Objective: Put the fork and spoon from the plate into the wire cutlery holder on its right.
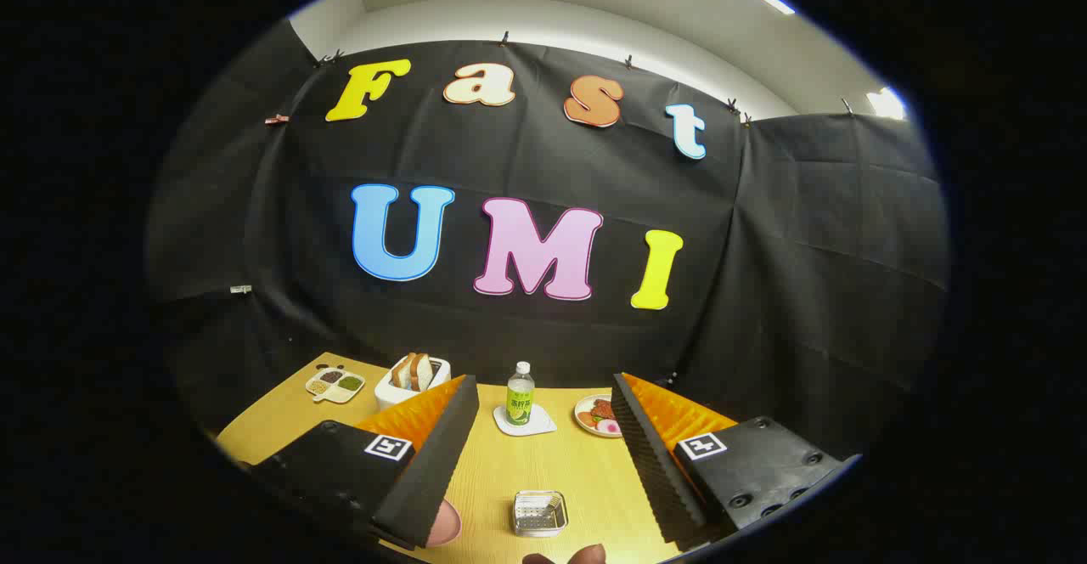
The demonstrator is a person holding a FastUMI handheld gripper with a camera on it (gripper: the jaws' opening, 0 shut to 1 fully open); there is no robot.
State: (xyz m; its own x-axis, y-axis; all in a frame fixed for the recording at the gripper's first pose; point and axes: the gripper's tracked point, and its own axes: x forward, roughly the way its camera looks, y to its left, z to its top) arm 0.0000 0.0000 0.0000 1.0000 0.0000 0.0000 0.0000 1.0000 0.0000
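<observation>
Two fingers apart, gripper (543, 454) above wire cutlery holder (539, 514)

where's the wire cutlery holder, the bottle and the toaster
wire cutlery holder (539, 513), gripper view, on its mesh bottom
bottle (520, 399), gripper view, on its label
toaster (392, 394), gripper view, on its front wall

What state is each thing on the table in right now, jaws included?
Gripper: jaws open, holding nothing, above the table.
Wire cutlery holder: upright between the jaws, looks empty.
Pink plate: mostly hidden behind one finger.
Bottle: upright, capped, on a coaster.
Toaster: bread slices standing in it.
Food plate: loaded.
</observation>
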